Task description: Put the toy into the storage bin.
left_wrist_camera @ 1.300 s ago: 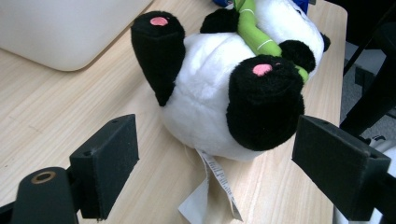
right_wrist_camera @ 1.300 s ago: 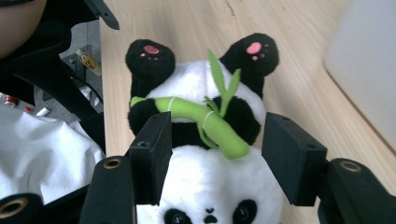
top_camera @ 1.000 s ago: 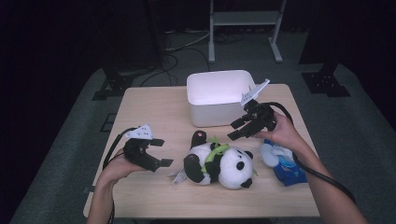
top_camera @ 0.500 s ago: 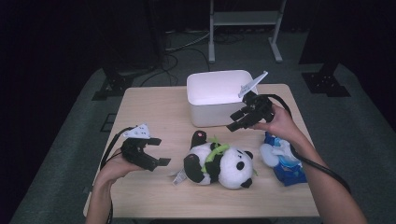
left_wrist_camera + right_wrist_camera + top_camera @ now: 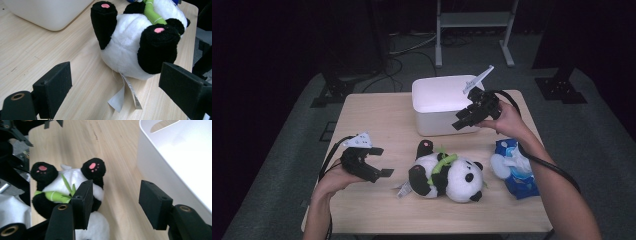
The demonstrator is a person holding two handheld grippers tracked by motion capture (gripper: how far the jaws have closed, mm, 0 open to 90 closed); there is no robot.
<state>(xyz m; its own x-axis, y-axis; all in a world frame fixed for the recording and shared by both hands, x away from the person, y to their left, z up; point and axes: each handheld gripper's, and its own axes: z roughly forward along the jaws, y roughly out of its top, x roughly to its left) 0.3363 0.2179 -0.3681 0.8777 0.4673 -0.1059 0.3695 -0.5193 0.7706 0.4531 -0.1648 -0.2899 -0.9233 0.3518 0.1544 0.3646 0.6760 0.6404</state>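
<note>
The right claw (image 5: 464, 119) hangs above the counter's far right part, just in front of the white rectangular plastic bin (image 5: 439, 102), its black pads apart with nothing between them; a second ago it sat lower and closer to the right edge, over the blue-and-white soft toy (image 5: 514, 167), and it has since lifted and drifted toward the bin while its jaws have just been closing a little. Seen along its own pads, it looks down past the bin's wall at the black-and-white plush panda with a green bamboo sprig (image 5: 67, 192). The left claw (image 5: 379, 161) rests in the same spot as before near the counter's left edge, wide open and aimed at the panda's rump and its white cloth tag (image 5: 122, 97). The panda lies on its back near the middle of the front edge of the pale wooden counter (image 5: 372, 120), untouched. I'd guess the right hand is repositioning, and the panda is next to be picked up for the bin.
</note>
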